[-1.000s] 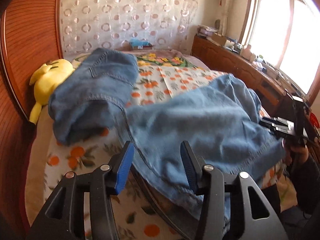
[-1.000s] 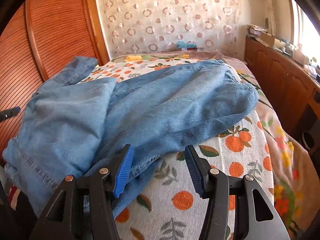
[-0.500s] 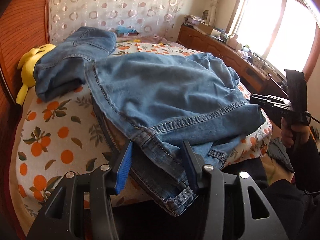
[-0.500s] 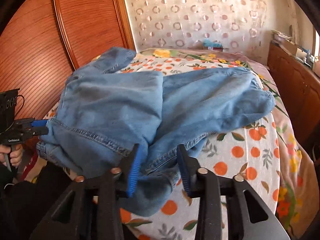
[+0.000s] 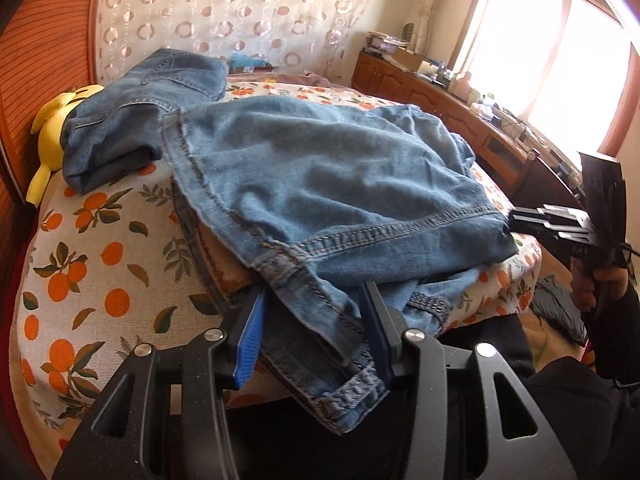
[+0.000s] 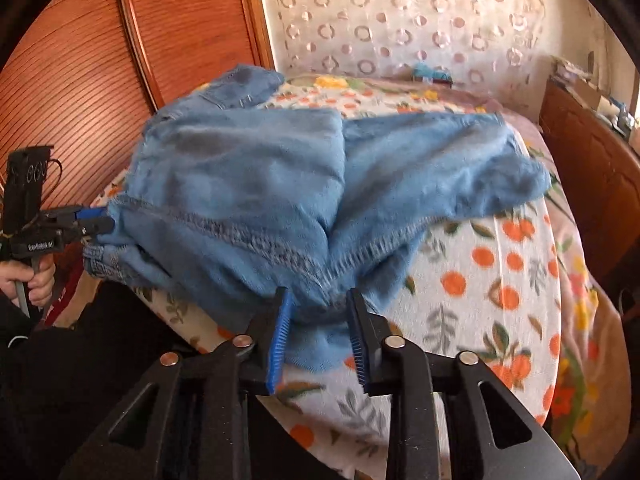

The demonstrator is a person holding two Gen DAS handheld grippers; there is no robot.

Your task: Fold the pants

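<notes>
— So what changed?
— Both grippers closed in. The right gripper (image 6: pixel 318 332) now pinches a bunched hem of the jeans (image 5: pixel 320 184); a second ago only an edge lay between its jaws. The left gripper (image 5: pixel 310 326) clamps the other hem (jaws closing further just now).
— And around them?
— Beyond the jaws, jeans folded over on an orange-print bed (image 5: pixel 100 264); a window (image 5: pixel 560 52) further right.
</notes>
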